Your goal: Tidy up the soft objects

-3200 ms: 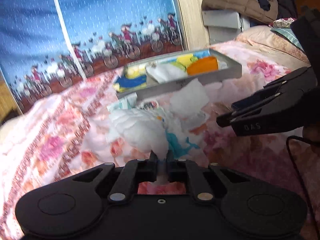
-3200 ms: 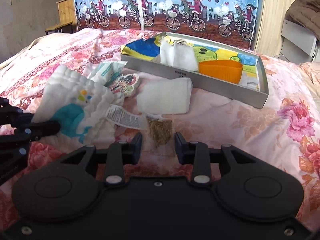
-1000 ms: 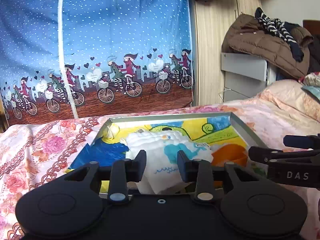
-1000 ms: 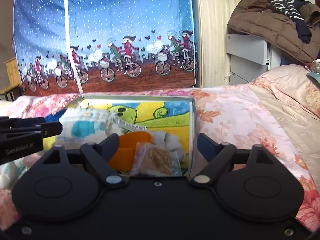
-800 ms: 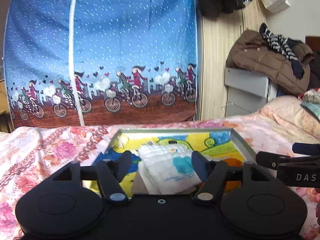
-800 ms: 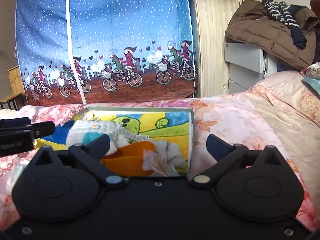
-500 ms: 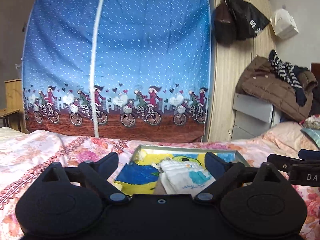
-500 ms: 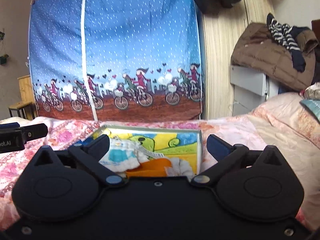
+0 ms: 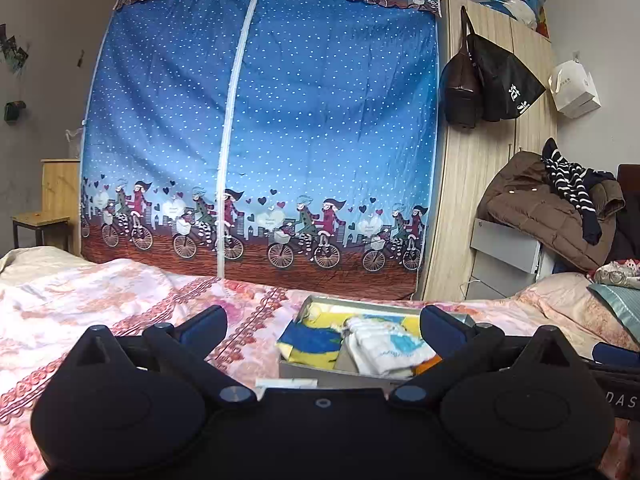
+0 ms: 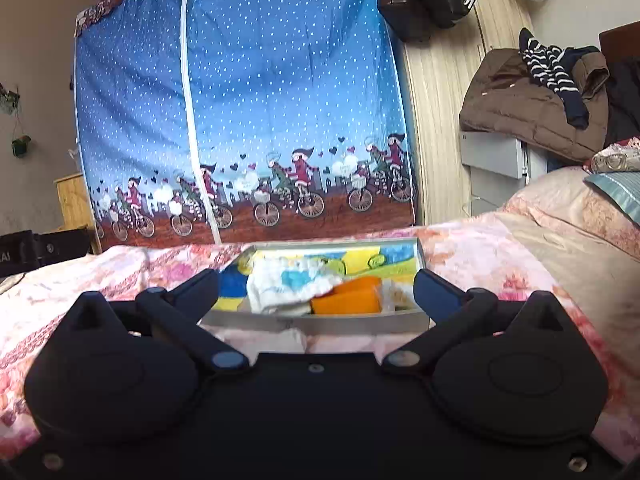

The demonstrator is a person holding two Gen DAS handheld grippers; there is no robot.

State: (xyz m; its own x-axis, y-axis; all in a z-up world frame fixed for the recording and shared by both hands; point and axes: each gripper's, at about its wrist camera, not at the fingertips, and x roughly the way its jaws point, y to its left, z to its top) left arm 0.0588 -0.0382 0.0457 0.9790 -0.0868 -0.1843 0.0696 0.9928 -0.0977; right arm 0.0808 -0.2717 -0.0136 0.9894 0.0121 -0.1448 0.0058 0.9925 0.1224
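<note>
Bedroom, bed point(image 9: 120, 304) with pink floral cover filling the lower half of both views.

Left gripper point(image 9: 322, 322): lower centre of left view, fingers point(image 9: 204, 322) spread wide and opening, nothing between them.

Right gripper point(image 10: 316, 286): lower centre of right view, fingers point(image 10: 200, 286) spread wide, holding nothing. Its dark body also shows at the lower right edge of left view.

White item point(image 10: 290, 338): on the bed just in front of the tray, lower centre of right view; kind cannot be told.

Tray point(image 10: 320, 322): grey, shallow, on the bed beyond both grippers, centre of right view, right of centre in left view. Contents:
- cloth point(image 10: 288, 284), white with blue print, bunched, centre of tray;
- orange piece point(image 10: 346, 300), right of the cloth, touching it;
- small packet point(image 10: 400, 294), near right corner, blurred;
- blue and yellow liner point(image 9: 306, 338) under all.

Curtain point(image 9: 260, 120): blue, white dots, cyclist border, behind the bed, upper centre.

Wardrobe point(image 9: 492, 160): wood, right of curtain, dark bags point(image 9: 480, 80) hanging on it.

Brown coat point(image 9: 536, 208): right edge, piled.
</note>
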